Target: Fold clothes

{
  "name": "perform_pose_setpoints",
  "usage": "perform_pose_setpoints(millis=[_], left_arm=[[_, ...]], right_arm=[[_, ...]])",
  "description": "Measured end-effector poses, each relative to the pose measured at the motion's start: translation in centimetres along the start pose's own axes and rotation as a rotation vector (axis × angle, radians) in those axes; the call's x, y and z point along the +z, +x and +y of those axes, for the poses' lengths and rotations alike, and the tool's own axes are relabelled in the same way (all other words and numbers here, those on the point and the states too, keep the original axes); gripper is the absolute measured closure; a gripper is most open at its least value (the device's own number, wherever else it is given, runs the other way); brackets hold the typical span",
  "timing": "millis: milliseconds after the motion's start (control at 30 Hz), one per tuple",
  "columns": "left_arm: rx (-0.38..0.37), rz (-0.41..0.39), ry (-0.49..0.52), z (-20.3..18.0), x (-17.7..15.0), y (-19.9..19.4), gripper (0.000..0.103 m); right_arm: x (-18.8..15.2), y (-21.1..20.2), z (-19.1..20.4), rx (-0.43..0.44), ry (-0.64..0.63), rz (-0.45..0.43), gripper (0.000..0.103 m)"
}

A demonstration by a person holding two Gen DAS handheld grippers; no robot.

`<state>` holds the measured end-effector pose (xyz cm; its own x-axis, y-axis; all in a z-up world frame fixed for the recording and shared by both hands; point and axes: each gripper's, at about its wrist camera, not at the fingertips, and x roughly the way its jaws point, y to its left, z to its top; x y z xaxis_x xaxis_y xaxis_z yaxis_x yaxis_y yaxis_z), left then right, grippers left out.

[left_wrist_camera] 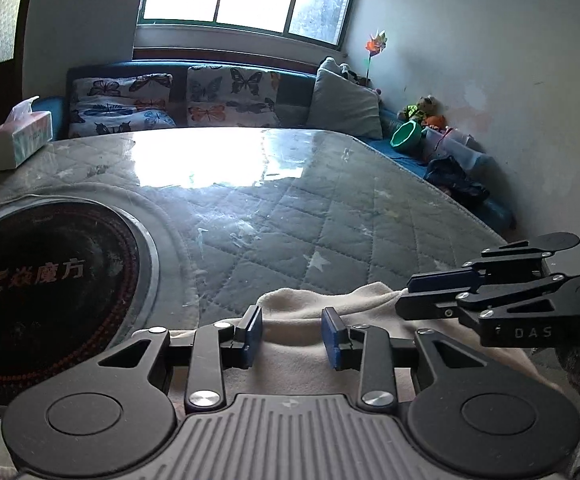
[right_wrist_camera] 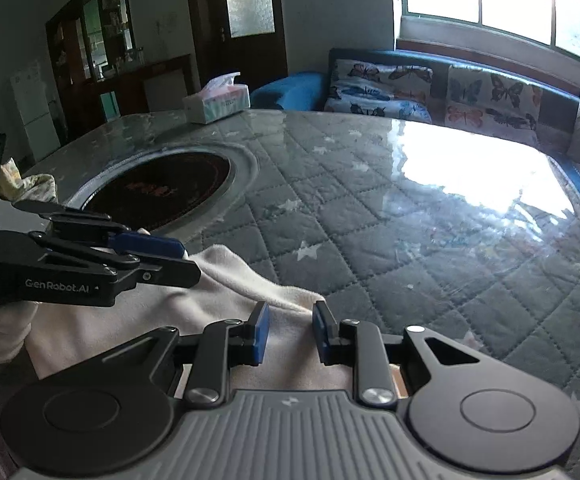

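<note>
Both grippers — left and right — stand part open, holding nothing, over a cream cloth at the quilted table's near edge.

"GenRobot.AI" is printed on the left gripper, "DAS" on the right gripper, and the round hob reads something like "Mr. 焱魔方".

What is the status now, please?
Left hand-held gripper open, right hand-held gripper open. Cream cloth rumpled at table edge. Nothing blocks it.
</note>
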<state>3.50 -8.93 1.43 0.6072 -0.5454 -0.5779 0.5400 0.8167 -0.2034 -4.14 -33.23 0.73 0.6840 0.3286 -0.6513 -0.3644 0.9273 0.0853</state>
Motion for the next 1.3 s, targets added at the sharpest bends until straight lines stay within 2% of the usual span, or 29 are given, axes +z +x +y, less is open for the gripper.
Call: perform_pose_setpoints(millis=[100, 200, 267, 433, 567, 600, 667, 767, 900, 967, 1300], left_arm=[[-0.002, -0.023, -0.008, -0.2, 0.0, -1.1, 0.066], [0.006, -0.045, -0.011, -0.2, -0.3, -2.6, 0.058], [0.011, -0.059, -0.013, -0.2, -0.6, -3.7, 0.055], [0.049, -0.064, -0.022, 0.0, -2.2, -6.1, 0.037], [0.081, -0.066, -0.041, 0.3, -3.4, -7.6, 0.034], [0.088, -0.068, -0.049, 0.5, -3.6, -8.0, 0.031], [0.105, -0.08, -0.063, 0.7, -4.0, -8.8, 0.027], [0.134, -0.107, -0.077, 1.1, -4.5, -10.0, 0.011], [0.151, -0.136, -0.071, 1.3, -4.8, -11.1, 0.003], [0.154, -0.139, -0.073, 1.4, -4.9, -11.4, 0.002], [0.161, -0.178, -0.097, 2.3, -5.0, -13.1, 0.0]], right_arm=[[0.0, -1.3, 0.3, -0.005, 0.002, -0.029, 0.077], [-0.4, -2.3, 0.8, -0.008, 0.009, -0.051, 0.073], [-0.9, -3.1, 1.4, -0.004, 0.013, -0.064, 0.065], [-2.3, -4.3, 3.2, 0.024, 0.016, -0.078, 0.051], [-3.1, -5.1, 4.6, 0.032, 0.011, -0.093, 0.035], [-3.2, -5.3, 4.9, 0.032, 0.009, -0.097, 0.034], [-3.5, -5.6, 5.6, 0.032, 0.006, -0.104, 0.024], [-4.0, -6.1, 6.5, 0.032, 0.002, -0.116, 0.016], [-4.6, -6.8, 7.7, 0.032, -0.004, -0.131, 0.007], [-4.5, -7.0, 7.9, 0.044, -0.003, -0.145, 0.0], [-4.1, -8.1, 8.9, 0.107, 0.003, -0.211, 0.0]])
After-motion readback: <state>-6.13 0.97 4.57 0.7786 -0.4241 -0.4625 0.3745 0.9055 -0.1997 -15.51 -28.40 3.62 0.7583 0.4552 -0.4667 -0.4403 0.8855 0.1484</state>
